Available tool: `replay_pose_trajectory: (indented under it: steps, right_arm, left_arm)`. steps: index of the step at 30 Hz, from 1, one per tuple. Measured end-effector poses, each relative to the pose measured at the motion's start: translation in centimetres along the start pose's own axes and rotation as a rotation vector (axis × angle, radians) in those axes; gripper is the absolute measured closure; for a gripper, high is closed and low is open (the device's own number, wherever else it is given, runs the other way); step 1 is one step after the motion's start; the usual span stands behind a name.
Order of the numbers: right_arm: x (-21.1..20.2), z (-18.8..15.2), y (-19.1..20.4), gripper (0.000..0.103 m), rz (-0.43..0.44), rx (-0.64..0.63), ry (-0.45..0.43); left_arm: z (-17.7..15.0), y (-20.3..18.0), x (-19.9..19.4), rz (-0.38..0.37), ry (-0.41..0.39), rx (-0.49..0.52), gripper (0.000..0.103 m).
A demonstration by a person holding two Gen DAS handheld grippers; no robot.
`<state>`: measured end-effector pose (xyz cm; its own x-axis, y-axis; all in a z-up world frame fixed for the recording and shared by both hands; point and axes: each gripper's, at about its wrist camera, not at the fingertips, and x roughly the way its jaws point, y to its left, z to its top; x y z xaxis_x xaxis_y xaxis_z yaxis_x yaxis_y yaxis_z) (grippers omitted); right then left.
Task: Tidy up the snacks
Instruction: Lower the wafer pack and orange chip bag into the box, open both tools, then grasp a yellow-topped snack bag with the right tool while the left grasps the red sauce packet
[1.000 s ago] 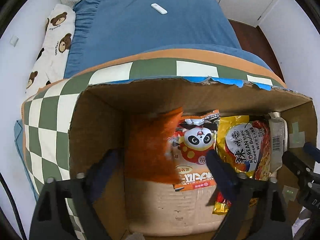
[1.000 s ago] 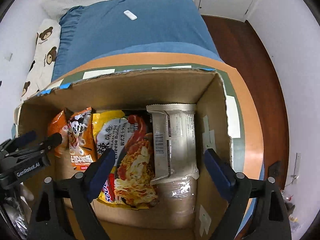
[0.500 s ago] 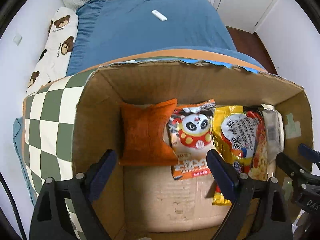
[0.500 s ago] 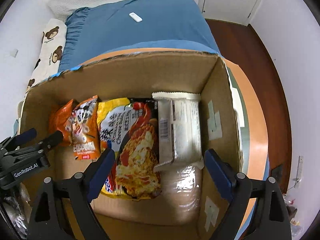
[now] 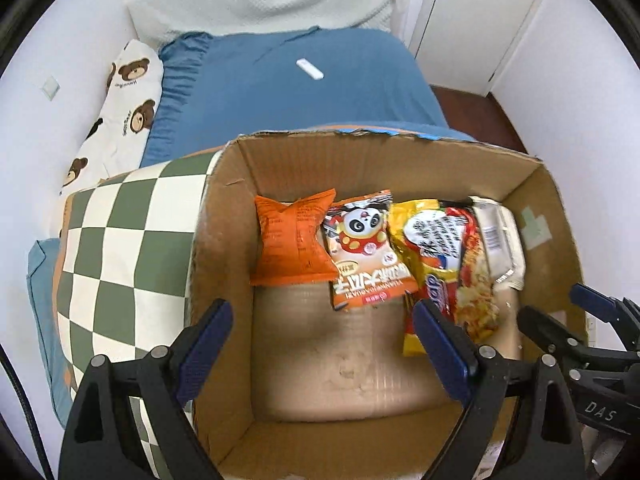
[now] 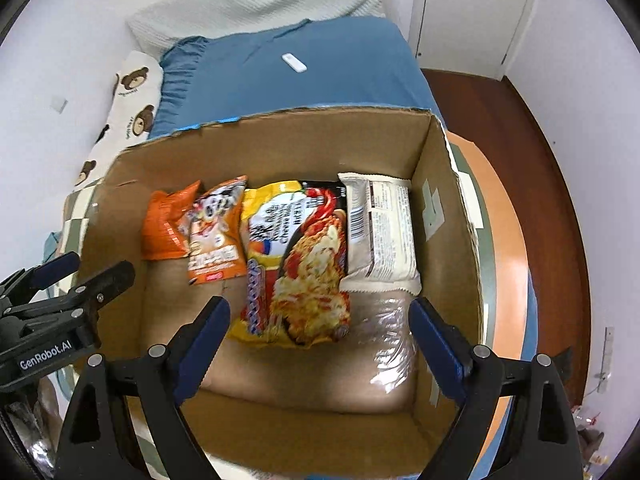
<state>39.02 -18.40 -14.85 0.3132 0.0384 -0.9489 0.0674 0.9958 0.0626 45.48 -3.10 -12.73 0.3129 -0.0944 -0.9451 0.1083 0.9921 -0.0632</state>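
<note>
- The cardboard box (image 5: 224, 220) sat open on a green-and-white checkered cover (image 5: 120, 240), with a blue bed (image 5: 288, 92) behind it.
- Four snack packets lay in a row along the far side of the box floor: an orange packet (image 5: 294, 240), a panda packet (image 5: 366, 248), a yellow noodle packet (image 5: 448, 264) and a white packet (image 5: 500, 240), each touching or overlapping its neighbour.
- The white packet lay nearest the box's right wall.
- The left hand-held gripper (image 5: 322, 340) hung above the box's left part, fingers spread wide and holding nothing.
- The right hand-held gripper (image 6: 318, 336) hung above the box's right part, likewise spread and empty.
- A small white remote (image 6: 294, 63) lay on the bed.
- A bear-print pillow (image 5: 124, 108) lay along the bed's left edge.
</note>
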Motion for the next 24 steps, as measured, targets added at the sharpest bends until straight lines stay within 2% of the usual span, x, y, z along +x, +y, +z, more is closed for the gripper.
replay_pose_trajectory:
  steps: [10, 17, 21, 24]
  right_arm:
    - [-6.7, -3.1, 1.4, 0.01, 0.008, -0.04, -0.125]
    - [-11.2, -6.2, 2.0, 0.01, 0.05, -0.036, -0.191]
    - [-11.5, -9.3, 1.4, 0.01, 0.099, -0.001, -0.179]
    - [-9.5, -12.2, 1.0, 0.01, 0.112, 0.013, -0.128]
  left_arm:
    - [-3.7, -0.5, -7.2, -0.011, -0.14, 0.023, 0.011]
    - [-6.4, -0.4, -10.7, -0.034, -0.192, 0.012, 0.011]
    - [-9.3, 0.3, -10.6, -0.017, -0.173, 0.0, 0.011]
    - [-12.0, 1.1, -8.1, -0.006, -0.089, -0.035, 0.011]
